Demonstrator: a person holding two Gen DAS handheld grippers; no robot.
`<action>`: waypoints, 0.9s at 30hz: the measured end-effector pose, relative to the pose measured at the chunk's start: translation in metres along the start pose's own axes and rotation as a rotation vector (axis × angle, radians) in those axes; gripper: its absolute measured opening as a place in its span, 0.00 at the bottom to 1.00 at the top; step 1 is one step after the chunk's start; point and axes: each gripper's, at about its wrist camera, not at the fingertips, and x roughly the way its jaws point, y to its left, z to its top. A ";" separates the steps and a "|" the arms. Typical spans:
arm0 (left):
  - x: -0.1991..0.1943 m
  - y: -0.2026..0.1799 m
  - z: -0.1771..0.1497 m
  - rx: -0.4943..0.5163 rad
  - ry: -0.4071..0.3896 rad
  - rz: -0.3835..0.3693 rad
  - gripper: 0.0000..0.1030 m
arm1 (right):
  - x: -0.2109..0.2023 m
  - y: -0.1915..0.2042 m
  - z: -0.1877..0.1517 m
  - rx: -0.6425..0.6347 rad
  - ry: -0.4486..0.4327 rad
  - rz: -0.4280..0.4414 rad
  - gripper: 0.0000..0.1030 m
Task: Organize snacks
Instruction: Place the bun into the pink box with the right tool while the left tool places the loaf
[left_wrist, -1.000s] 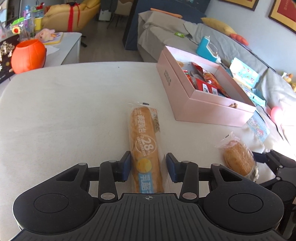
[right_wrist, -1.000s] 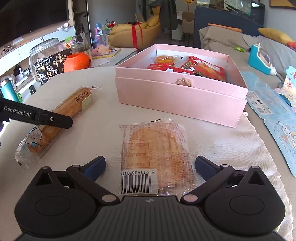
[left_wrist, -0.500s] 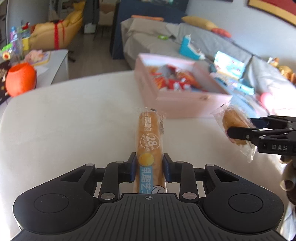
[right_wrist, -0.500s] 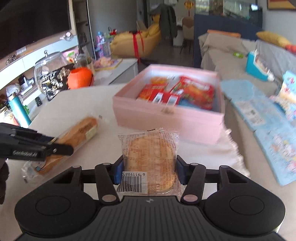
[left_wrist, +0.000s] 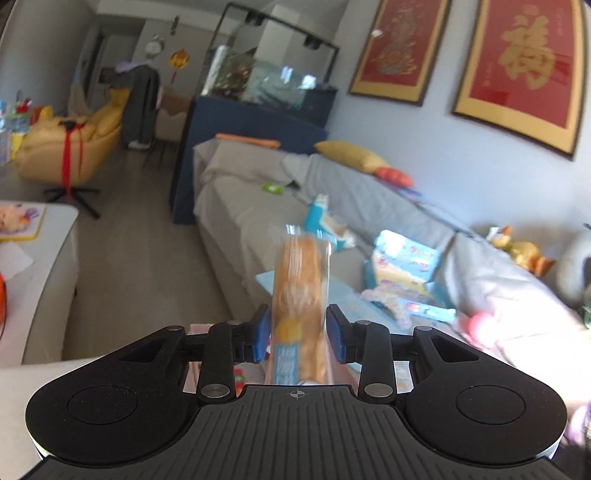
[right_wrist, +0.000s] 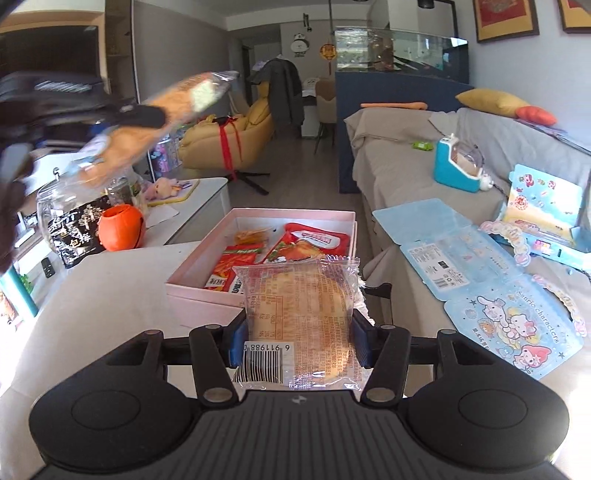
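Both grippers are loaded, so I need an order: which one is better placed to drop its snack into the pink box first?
Right. The right gripper holds the round bread pack low, facing the pink box; the left gripper has the long bread raised high.

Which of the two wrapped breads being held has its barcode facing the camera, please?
The flat round bread in the right gripper; the long bread stick in the left gripper shows none.

The pale cloth-covered table (right_wrist: 110, 280) bears an open pink box (right_wrist: 207, 295) holding red snack packets (right_wrist: 236, 266).
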 end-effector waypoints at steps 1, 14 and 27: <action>0.008 0.005 -0.003 -0.007 0.004 0.027 0.35 | 0.001 -0.001 0.000 0.002 0.002 -0.003 0.52; -0.047 0.025 -0.127 0.016 0.100 0.044 0.35 | 0.024 0.005 0.067 -0.012 -0.079 0.032 0.53; -0.089 0.009 -0.209 0.135 0.190 0.214 0.35 | 0.039 0.045 0.007 -0.024 0.054 0.058 0.88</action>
